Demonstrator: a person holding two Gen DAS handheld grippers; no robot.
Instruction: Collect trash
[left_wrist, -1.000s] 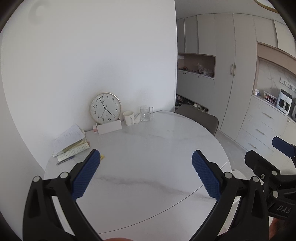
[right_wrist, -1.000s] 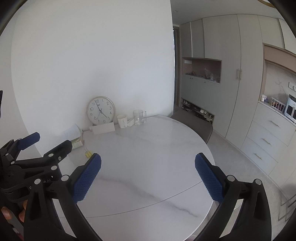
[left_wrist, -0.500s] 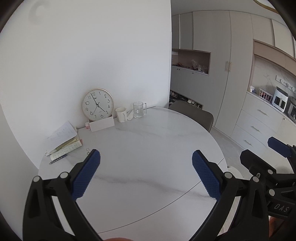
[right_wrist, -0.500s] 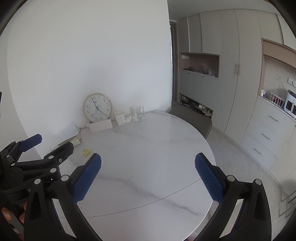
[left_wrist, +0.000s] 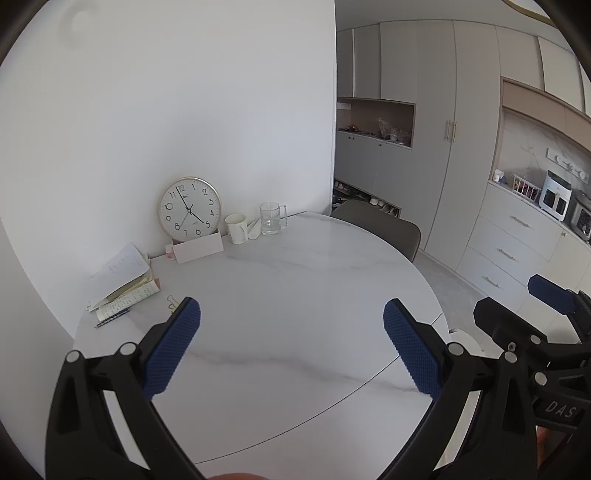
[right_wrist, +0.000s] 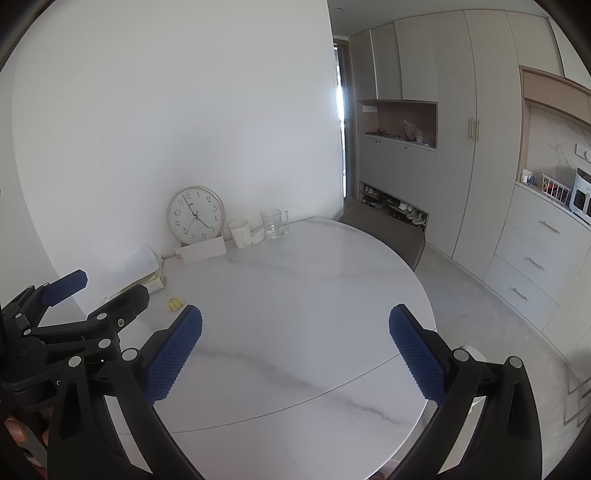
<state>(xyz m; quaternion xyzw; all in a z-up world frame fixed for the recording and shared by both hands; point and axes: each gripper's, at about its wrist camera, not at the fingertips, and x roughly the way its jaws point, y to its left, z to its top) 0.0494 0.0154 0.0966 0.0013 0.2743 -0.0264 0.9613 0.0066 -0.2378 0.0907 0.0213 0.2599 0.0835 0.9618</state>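
Observation:
My left gripper (left_wrist: 291, 332) is open and empty above the near part of a round white marble table (left_wrist: 295, 295). My right gripper (right_wrist: 295, 339) is open and empty too, beside it on the right; it also shows in the left wrist view (left_wrist: 517, 314). A crumpled white paper scrap (left_wrist: 254, 228) lies between a white mug (left_wrist: 236, 229) and a glass mug (left_wrist: 272, 218) at the far edge. A white round bin rim (left_wrist: 465, 341) shows below the table's right edge, mostly hidden.
A wall clock (left_wrist: 190, 211) leans on the wall behind a white card box (left_wrist: 198, 248). Notebooks and a pencil (left_wrist: 123, 288) lie at the left, with a yellow binder clip (right_wrist: 173, 301) nearby. A grey chair (left_wrist: 380, 229) stands behind the table. Cabinets line the right.
Both grippers have pulled back and up a little, so the table and clock look slightly smaller. Both stay open and empty.

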